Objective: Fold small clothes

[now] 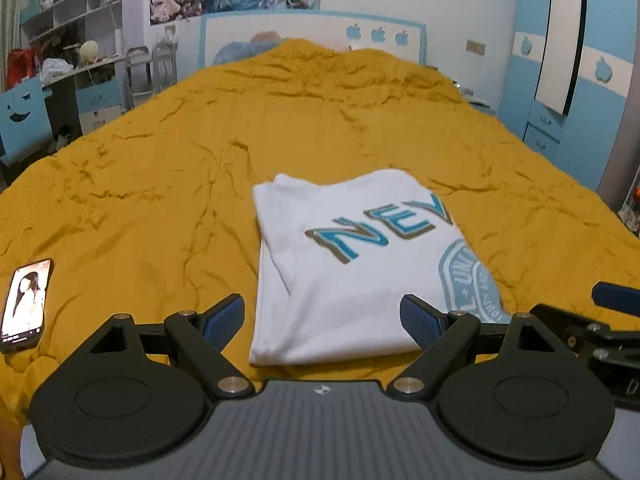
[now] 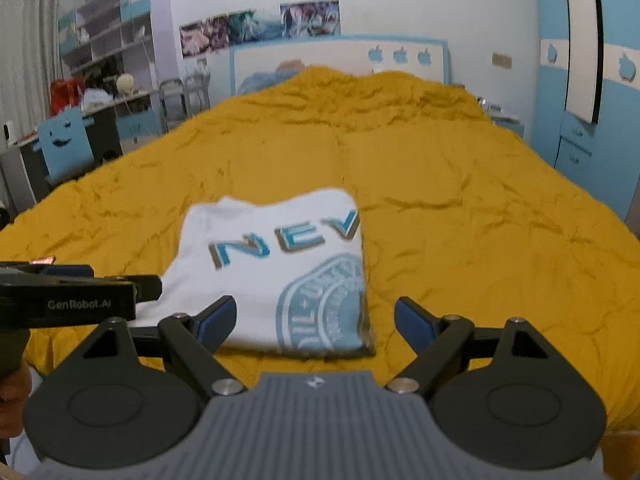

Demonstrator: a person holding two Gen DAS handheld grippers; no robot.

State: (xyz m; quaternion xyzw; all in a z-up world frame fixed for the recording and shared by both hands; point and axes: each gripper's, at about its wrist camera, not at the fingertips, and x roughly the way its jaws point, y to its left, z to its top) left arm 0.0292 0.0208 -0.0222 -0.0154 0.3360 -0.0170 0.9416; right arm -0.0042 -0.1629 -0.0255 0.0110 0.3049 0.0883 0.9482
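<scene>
A white T-shirt (image 1: 344,272) with blue "NEV" lettering and a round blue emblem lies folded into a rectangle on the mustard-yellow bedspread (image 1: 160,184). My left gripper (image 1: 322,320) is open and empty, just in front of the shirt's near edge. The shirt also shows in the right wrist view (image 2: 276,276), with my right gripper (image 2: 316,320) open and empty at its near right corner. The left gripper's body (image 2: 72,300) shows at the left of the right wrist view, and the right gripper's side (image 1: 600,320) at the right edge of the left wrist view.
A phone (image 1: 26,304) with a lit screen lies on the bedspread to the left. A blue chair (image 1: 24,120) and desk with shelves stand left of the bed. A blue wardrobe (image 1: 580,100) stands on the right. The headboard (image 1: 312,32) is at the far end.
</scene>
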